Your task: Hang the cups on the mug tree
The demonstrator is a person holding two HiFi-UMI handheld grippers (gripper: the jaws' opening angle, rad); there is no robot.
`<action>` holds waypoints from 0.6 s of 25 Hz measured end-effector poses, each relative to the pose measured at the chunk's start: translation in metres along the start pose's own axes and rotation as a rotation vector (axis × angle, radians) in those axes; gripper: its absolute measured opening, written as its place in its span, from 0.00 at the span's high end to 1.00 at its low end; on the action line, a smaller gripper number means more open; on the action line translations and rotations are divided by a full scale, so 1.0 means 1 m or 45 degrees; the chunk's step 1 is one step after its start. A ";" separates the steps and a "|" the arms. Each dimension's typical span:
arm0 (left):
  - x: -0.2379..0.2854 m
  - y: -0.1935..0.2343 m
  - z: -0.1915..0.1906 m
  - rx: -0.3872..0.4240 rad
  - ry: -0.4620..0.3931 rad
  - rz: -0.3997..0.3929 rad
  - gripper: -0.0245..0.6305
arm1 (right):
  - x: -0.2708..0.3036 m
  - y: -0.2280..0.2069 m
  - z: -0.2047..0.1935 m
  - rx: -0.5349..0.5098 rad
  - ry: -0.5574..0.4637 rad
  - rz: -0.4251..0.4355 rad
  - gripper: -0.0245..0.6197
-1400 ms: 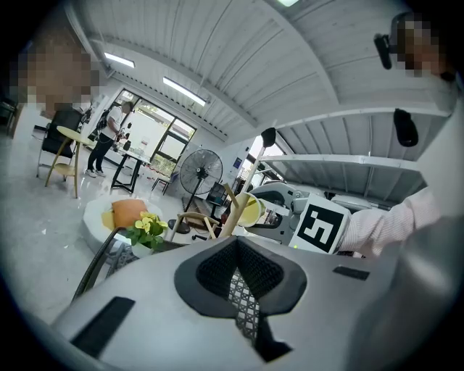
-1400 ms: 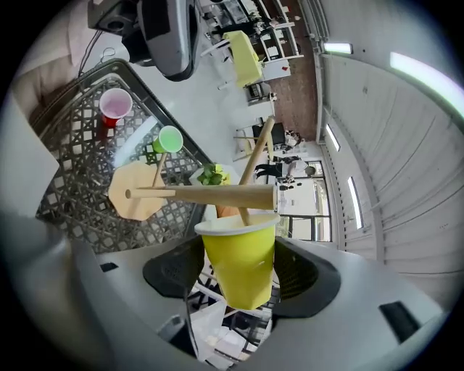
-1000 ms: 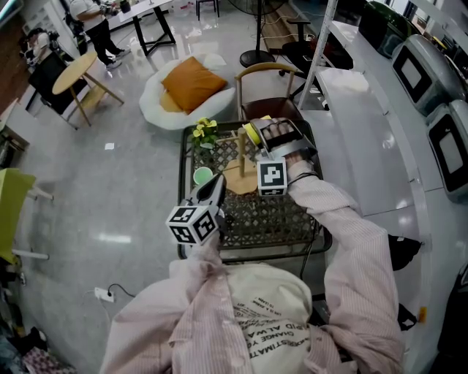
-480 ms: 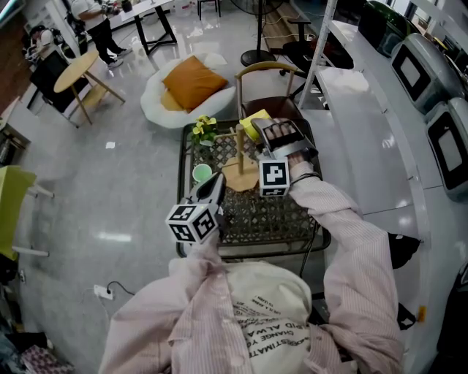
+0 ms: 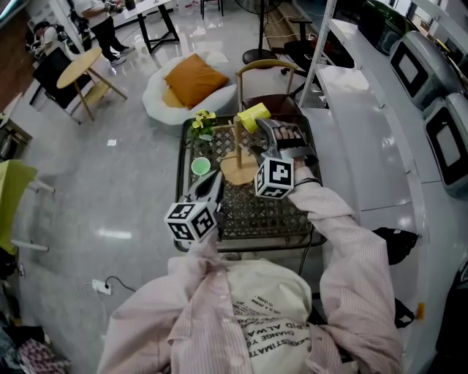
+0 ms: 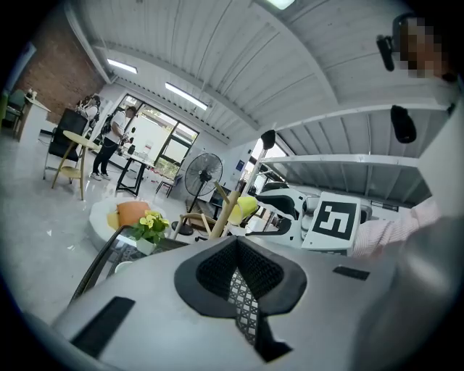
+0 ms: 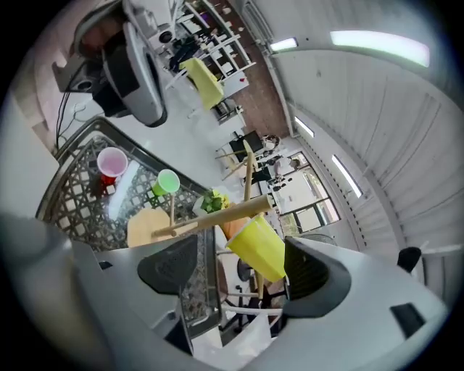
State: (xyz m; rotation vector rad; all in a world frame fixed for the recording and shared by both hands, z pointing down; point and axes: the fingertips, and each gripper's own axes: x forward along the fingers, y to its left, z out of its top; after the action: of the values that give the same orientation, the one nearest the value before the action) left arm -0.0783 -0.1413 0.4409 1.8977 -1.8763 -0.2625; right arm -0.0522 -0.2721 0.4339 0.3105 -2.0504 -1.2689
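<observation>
An open-plan office or lab lounge is suggested: a polished grey floor [image 5: 110,190], a black-legged desk [image 5: 157,18] where a person [image 5: 102,25] is seen standing, a pedestal fan [image 6: 204,172], a white beanbag [image 5: 157,98] with an orange cushion [image 5: 194,79], and boxy machines [image 5: 417,69] lined along a long white desk [image 5: 358,117].

Glossy grey floor [image 5: 110,191], orange cushion [image 5: 191,79]

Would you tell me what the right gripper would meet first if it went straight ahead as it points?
Probably the yellow cup, hanging from the tree's peg right between its open jaws.
</observation>
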 end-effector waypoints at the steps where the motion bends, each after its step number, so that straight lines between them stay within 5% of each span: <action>1: -0.002 -0.001 -0.001 0.001 -0.002 0.003 0.97 | -0.003 0.001 0.000 0.047 -0.008 0.002 0.44; 15: -0.039 0.000 -0.022 -0.016 -0.026 0.098 0.97 | -0.044 0.038 0.004 0.759 -0.157 0.153 0.45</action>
State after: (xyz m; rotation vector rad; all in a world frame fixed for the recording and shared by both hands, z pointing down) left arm -0.0712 -0.0992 0.4532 1.8171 -1.9515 -0.2689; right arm -0.0166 -0.2272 0.4461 0.3747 -2.4830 -0.5923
